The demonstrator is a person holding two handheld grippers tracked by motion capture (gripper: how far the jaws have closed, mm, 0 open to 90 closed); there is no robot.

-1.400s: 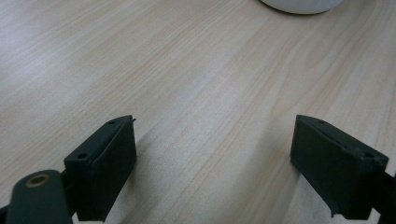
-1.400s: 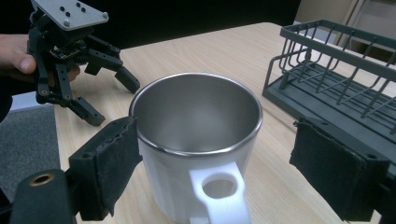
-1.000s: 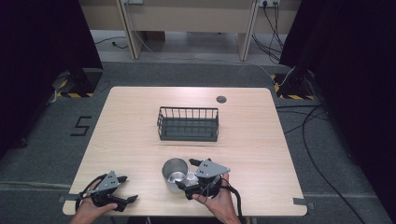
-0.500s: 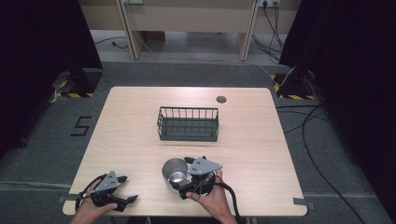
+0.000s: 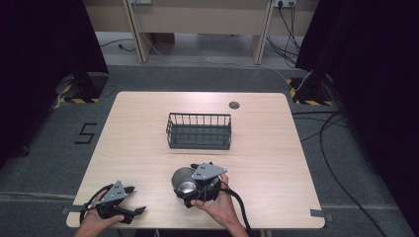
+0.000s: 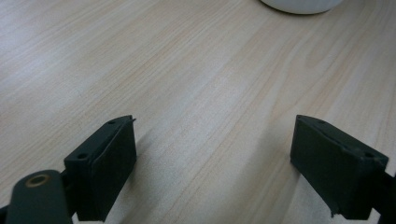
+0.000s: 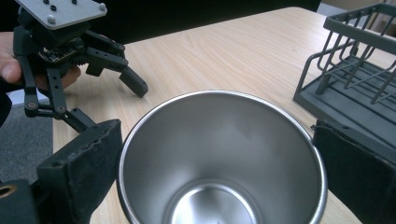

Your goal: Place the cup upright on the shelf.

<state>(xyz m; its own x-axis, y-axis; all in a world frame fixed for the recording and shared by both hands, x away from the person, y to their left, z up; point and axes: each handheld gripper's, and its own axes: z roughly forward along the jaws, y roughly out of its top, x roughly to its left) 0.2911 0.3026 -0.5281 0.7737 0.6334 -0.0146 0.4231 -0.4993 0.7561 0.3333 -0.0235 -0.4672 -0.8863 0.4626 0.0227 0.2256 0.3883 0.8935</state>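
Right hand-held gripper point(image 7: 219, 186) jaws clasp the steel cup point(image 7: 222, 163), upright and mouth-up on the tabletop point(image 5: 276, 148) near the wire basket point(image 5: 199, 131), while the left hand-held gripper point(image 6: 215, 172) rests wide open, empty.

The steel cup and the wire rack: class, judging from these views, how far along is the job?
Done: the right gripper has its jaws on either side of the steel cup. In hand: closing on it; whether the jaws already grip is unclear. Left: the cup remains on the table, apart from the empty wire rack, its likely destination. The left gripper rests open.
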